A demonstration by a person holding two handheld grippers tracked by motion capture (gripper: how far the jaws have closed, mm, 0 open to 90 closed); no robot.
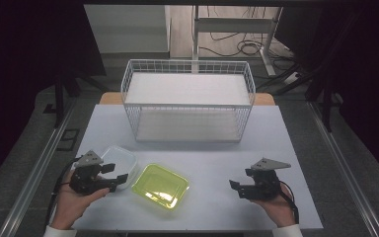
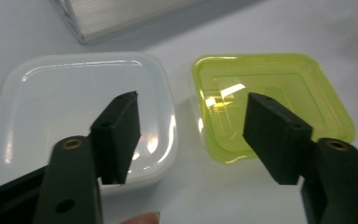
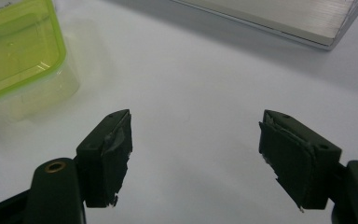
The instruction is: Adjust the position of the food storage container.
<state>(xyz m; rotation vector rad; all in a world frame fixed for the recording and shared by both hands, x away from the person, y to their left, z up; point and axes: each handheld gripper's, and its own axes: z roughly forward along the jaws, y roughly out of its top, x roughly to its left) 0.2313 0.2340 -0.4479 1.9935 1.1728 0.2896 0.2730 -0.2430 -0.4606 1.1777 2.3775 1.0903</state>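
The work looks barely begun. The clear box (image 1: 120,164) and the green-lidded box (image 1: 160,185) sit side by side on the tabletop (image 1: 217,148), near the person's edge, and the wire basket (image 1: 187,101) behind them stands empty. The left gripper (image 1: 120,174) hovers over the clear box's right edge, jaws apart with nothing between them. The right gripper (image 1: 235,188) waits well off to the right, jaws wide and empty. Picking up either box is not yet done. No label or writing can be read anywhere.
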